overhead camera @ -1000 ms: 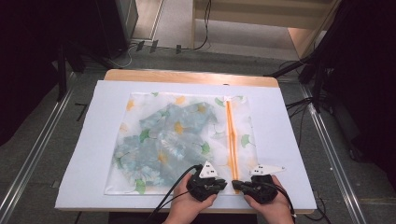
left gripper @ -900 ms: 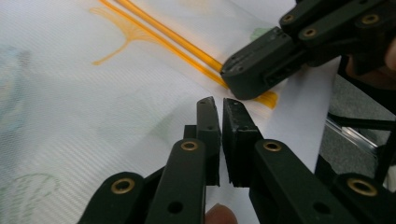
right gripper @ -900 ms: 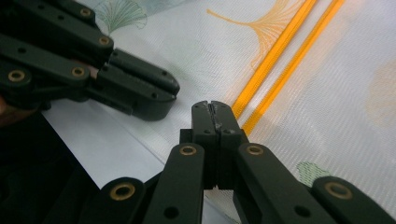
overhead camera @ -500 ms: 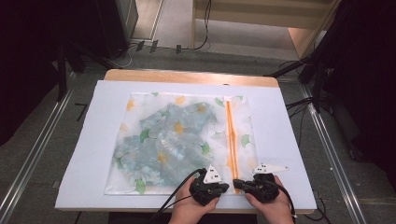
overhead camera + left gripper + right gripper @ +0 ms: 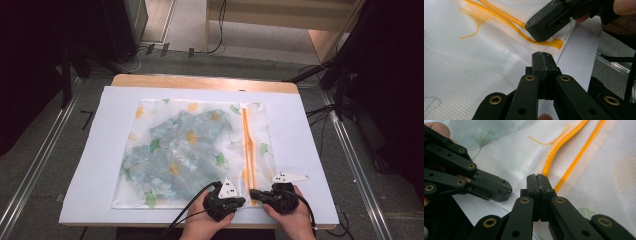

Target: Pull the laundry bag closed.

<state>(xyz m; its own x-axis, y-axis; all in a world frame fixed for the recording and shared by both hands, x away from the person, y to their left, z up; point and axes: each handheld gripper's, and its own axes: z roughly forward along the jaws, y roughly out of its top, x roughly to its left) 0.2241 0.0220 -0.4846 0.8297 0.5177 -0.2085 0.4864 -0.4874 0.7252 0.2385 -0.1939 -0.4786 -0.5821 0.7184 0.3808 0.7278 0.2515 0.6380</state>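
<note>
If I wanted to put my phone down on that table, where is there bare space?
The white table cover lies bare in a wide strip left of the floral mesh laundry bag, and in another right of it, beyond the orange zipper. A thin strip runs along the far edge. The near edge is crowded: the left gripper and right gripper meet there.

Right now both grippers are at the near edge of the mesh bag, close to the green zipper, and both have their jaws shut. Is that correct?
Only the colour is wrong: the zipper is orange, as the high view shows. The rest holds: the left gripper and the right gripper sit at the near edge of the mesh bag beside that zipper, each with its jaws shut.
</note>
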